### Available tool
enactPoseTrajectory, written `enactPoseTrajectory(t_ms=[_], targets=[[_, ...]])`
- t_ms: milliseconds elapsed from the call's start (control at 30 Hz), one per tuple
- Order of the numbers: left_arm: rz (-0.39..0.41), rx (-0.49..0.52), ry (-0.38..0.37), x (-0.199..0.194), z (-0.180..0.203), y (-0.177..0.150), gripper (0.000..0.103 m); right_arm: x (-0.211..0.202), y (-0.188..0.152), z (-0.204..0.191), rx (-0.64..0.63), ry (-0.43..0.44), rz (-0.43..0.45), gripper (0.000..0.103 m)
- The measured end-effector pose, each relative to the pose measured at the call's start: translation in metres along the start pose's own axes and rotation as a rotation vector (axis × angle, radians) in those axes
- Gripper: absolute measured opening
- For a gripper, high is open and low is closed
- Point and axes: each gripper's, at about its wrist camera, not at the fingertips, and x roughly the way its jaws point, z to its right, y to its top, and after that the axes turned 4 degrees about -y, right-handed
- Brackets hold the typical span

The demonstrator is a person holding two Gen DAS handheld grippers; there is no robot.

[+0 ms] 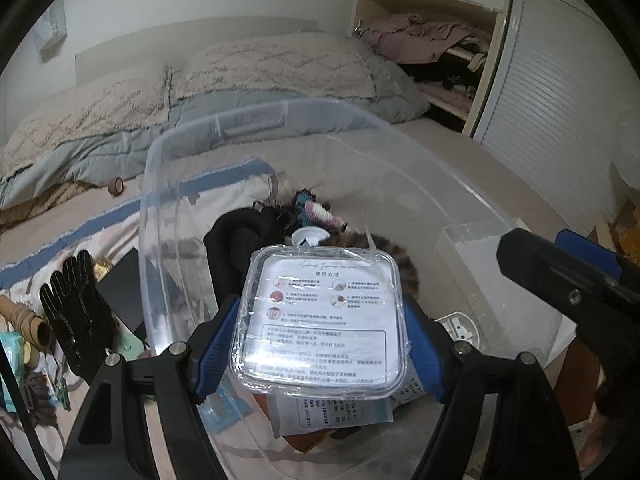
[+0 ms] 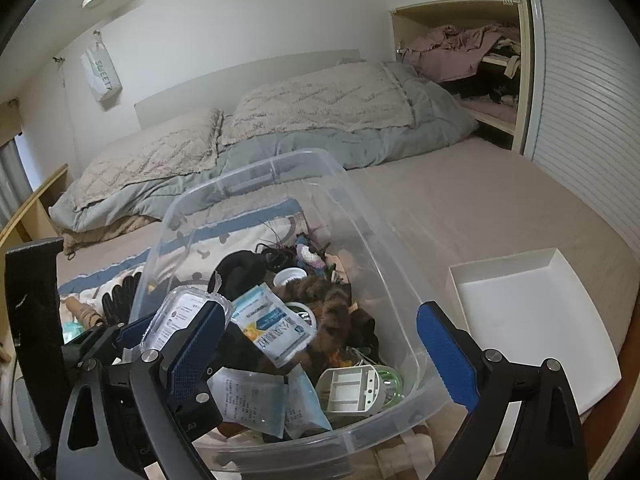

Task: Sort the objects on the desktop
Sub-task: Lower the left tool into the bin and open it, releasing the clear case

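My left gripper (image 1: 320,344) is shut on a clear square plastic box (image 1: 324,320) with a printed instruction sheet inside, gripped by its two sides. The box hangs over the near end of a clear storage bin (image 1: 248,120) standing on the bed. In the right wrist view the same box (image 2: 180,312) shows at the bin's (image 2: 256,168) left wall. My right gripper (image 2: 320,352) stands open above the bin's near rim, nothing between its fingers. The bin holds sachets (image 2: 276,332), a brown furry piece (image 2: 332,308), a black item (image 2: 240,268) and a white divided insert (image 2: 352,388).
A black glove (image 1: 76,312), a beige roll (image 1: 28,320) and small clutter lie on the patterned cloth left of the bin. A tape roll (image 1: 117,185) sits further back. A shallow white tray (image 2: 532,320) lies right of the bin. Pillows and a grey duvet (image 2: 320,136) are behind.
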Motion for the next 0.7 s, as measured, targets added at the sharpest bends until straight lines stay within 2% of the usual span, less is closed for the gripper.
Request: enactPoseTrajectory(t_ms=[333, 700], targets=[[-0.050, -0.026, 0.015, 0.0034, -0.0023, -0.0013, 0.077, 0.0053, -0.0012, 0.0016, 0.010, 0.008, -0.040, 0.096], [-0.092, 0.005, 0.016, 0.0063, 0.0056, -0.0059, 0.077, 0.0096, -0.0021, 0.0055, 0.038, 0.012, -0.068, 0.096]])
